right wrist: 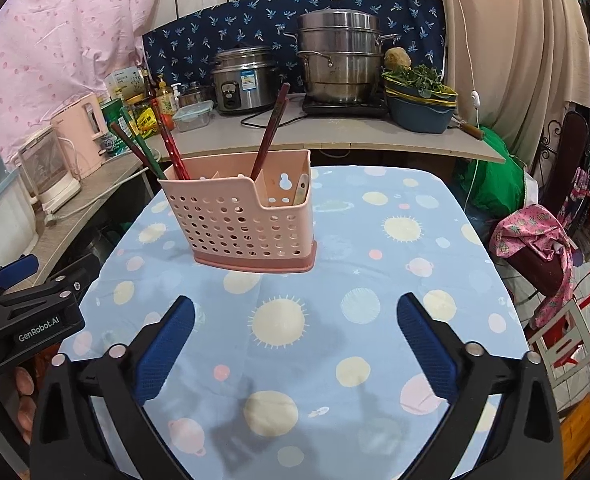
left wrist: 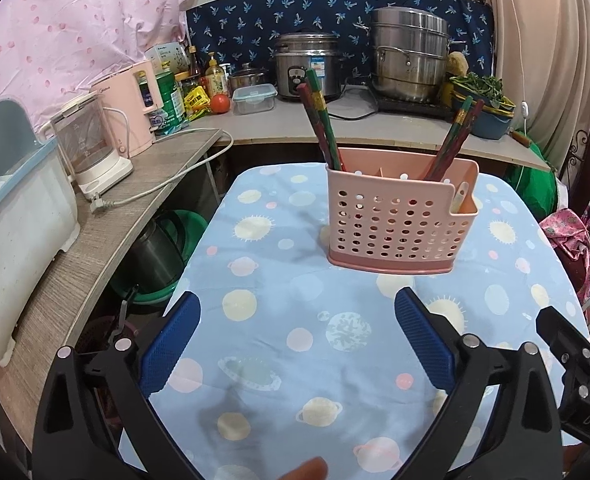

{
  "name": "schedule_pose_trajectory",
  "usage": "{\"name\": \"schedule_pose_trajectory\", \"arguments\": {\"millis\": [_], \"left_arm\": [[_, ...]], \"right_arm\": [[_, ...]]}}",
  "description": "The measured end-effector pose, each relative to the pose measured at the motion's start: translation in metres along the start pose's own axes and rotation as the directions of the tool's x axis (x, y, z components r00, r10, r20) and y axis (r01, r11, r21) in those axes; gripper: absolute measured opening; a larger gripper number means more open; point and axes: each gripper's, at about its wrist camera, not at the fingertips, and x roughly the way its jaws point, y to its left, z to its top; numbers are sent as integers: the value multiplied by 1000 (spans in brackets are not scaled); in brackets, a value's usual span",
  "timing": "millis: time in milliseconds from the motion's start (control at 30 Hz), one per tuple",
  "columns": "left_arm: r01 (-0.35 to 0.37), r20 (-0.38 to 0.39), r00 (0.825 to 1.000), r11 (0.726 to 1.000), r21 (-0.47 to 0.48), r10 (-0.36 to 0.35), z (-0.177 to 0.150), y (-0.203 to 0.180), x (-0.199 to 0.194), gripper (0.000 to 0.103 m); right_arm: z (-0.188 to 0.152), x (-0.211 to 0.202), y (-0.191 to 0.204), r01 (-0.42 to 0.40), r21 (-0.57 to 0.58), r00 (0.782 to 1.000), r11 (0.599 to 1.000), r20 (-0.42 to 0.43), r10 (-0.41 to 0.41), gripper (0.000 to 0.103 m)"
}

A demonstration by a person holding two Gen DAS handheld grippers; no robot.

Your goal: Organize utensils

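Note:
A pink perforated utensil holder (left wrist: 401, 222) (right wrist: 247, 220) stands upright on the table with the blue planet-print cloth (left wrist: 295, 340) (right wrist: 335, 320). Red and green chopsticks (left wrist: 321, 120) (right wrist: 167, 140) lean out of its back compartments, and a pale spoon handle (left wrist: 461, 196) (right wrist: 301, 190) sits in the low side pocket. My left gripper (left wrist: 297, 308) is open over the bare cloth, short of the holder. My right gripper (right wrist: 295, 312) is open too, with only cloth between its blue pads. The left gripper's body (right wrist: 23, 316) shows at the left edge of the right wrist view.
A counter behind the table carries a rice cooker (left wrist: 307, 66), a steel steamer pot (left wrist: 409, 56), a bowl of greens (right wrist: 419, 100), bottles and a clear lidded box (left wrist: 253, 99). A side shelf at left holds a glass kettle (left wrist: 91, 148) with a loose plug. Bags (right wrist: 535, 240) lie to the right.

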Motion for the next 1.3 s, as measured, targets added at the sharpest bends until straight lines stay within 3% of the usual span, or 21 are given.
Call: {"name": "schedule_pose_trajectory", "arguments": {"millis": [1300], "left_arm": [[-12,-40,999,1000,11,12,-9,-6,13,94]], "right_arm": [[-9,12,3,-4,-3,1000,1000,-31,4,96]]}}
